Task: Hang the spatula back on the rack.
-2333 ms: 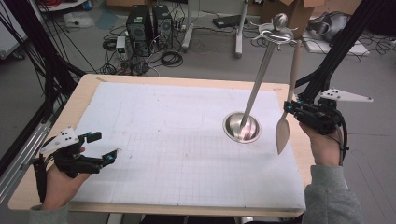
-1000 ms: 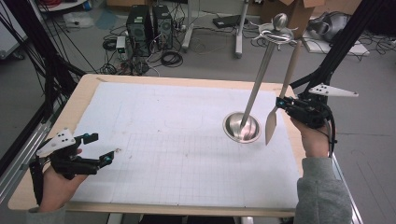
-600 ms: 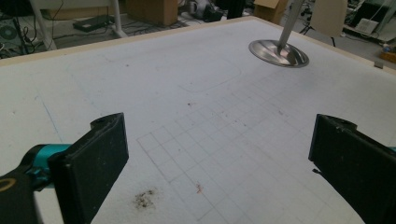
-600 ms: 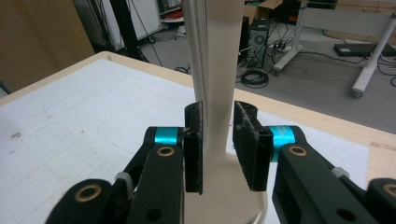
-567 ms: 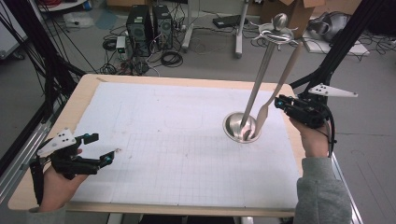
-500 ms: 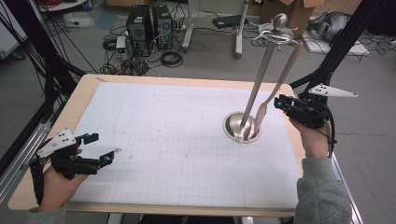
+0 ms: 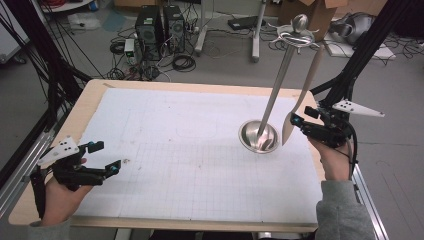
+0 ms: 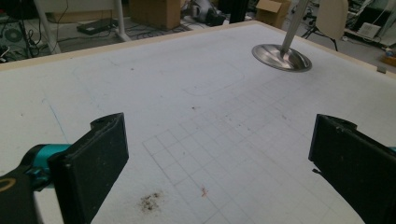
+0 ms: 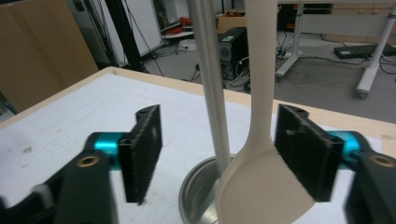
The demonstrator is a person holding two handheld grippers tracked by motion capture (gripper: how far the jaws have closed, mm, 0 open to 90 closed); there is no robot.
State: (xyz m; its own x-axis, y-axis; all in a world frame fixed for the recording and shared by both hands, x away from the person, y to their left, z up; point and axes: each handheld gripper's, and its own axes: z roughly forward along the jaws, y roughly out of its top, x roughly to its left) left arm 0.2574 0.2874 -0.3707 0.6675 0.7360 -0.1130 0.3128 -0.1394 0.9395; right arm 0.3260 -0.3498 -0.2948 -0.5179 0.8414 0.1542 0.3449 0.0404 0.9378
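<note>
Spatula: the pale spatula (image 7: pixel 301 95) hung upright from a hook of the metal rack (image 7: pixel 276 95), its blade (image 9: pixel 261 191) down beside the rack's round steel base (image 7: pixel 258 136) near the table's right edge.
Right gripper: the right gripper (image 7: pixel 296 122) had just been opening its jaws; they stood wide on either side of the blade, which lay between them close to one pad, seemingly unpinched.
Step in hand: this looked like the release after hanging the spatula on the rack.
Next move: it called for drawing the gripper straight back from the blade without brushing it, so the handle would not swing or lift off the hook.
Left gripper: the left gripper (image 7: pixel 107 160) rested at the near left of the white mat (image 7: pixel 165 150), jaws wide and empty.
Hard to make out: the hook holding the handle's top was small and far off, so how securely it sat could not be told; whether the far pad touched the blade was unclear.
</note>
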